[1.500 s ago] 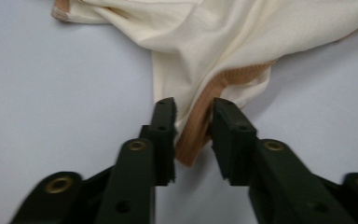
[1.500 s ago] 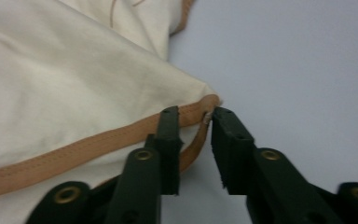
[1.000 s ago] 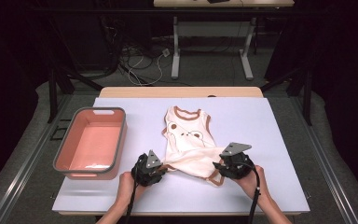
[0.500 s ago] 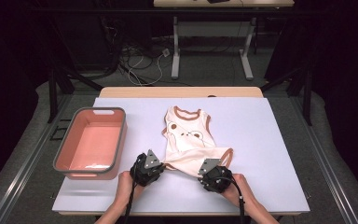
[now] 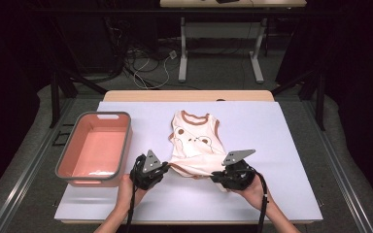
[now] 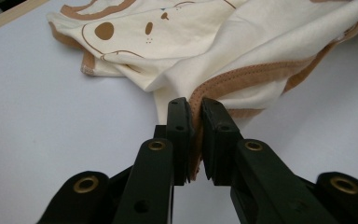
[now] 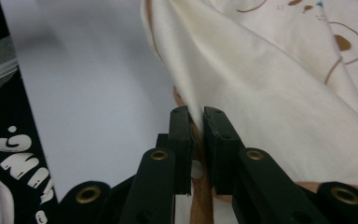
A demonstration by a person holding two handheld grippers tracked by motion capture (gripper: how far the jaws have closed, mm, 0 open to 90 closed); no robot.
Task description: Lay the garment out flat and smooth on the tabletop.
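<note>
Vest (image 5: 194,145) lay just right of pink bin (image 5: 97,145) | soft, light, limp; best taken at brown hem corners | left gripper (image 6: 193,123) and right gripper (image 7: 196,126) had just closed, both pinching hem.

**Right gripper pinching the garment's hem**

The right gripper (image 7: 196,119) is clamping its two black jaws on a brown-trimmed edge of the cream garment (image 7: 279,102), having just been closing on it. The cloth is rising from the pinch and spreading toward the upper right, where a brown outline drawing, probably a bear, is showing. The white table (image 7: 88,79) is lying beneath. At the left edge, dark fabric with white lettering (image 7: 18,154) is showing, blurred.
</note>
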